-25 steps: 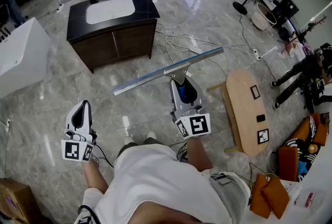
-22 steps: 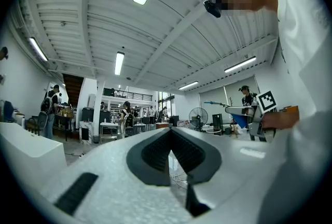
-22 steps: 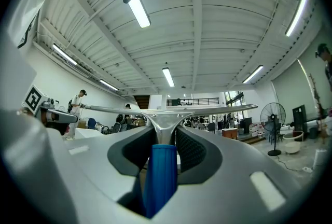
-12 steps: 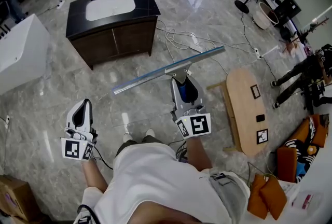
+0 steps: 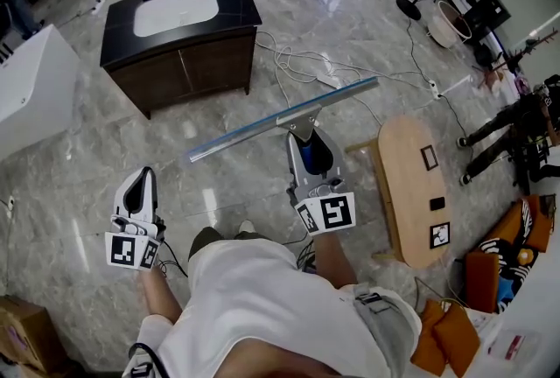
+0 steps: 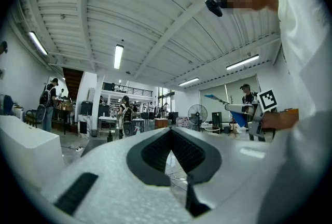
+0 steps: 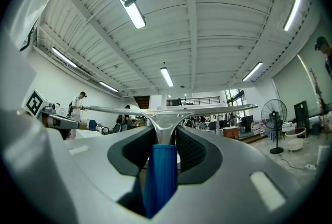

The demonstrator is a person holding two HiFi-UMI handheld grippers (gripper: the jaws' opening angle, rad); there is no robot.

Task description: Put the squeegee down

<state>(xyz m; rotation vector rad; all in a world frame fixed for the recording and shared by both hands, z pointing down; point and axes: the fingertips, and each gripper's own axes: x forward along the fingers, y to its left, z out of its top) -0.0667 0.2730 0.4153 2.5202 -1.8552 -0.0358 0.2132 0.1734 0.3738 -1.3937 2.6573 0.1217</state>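
The right gripper [image 5: 308, 149] is clamped on the blue handle of the squeegee [image 5: 284, 118]. The right gripper view confirms the handle seated between both pads, with the metal yoke and long blade crossing beyond the tips. The squeegee is carried in the air above the marble floor [image 5: 79, 166], on the near side of the sink cabinet [image 5: 179, 52] and to its right, well apart from it. The left gripper [image 5: 137, 179] has its jaws together with nothing between them and hangs further from the cabinet, close to the person.

Handling assessment: this is a stiff, light tool, long in the blade and short in the handle, so it is likely to swing about the grip. The handle is the proper hold, as taken. The blade's edge appears to be rubber, though the view is too coarse to confirm, and it should be laid flat rather than landed on one end.

Change from the earlier frames: the sink cabinet now sits higher and further left in the head view, and only one shoe shows. Grip and blade tilt are unchanged.
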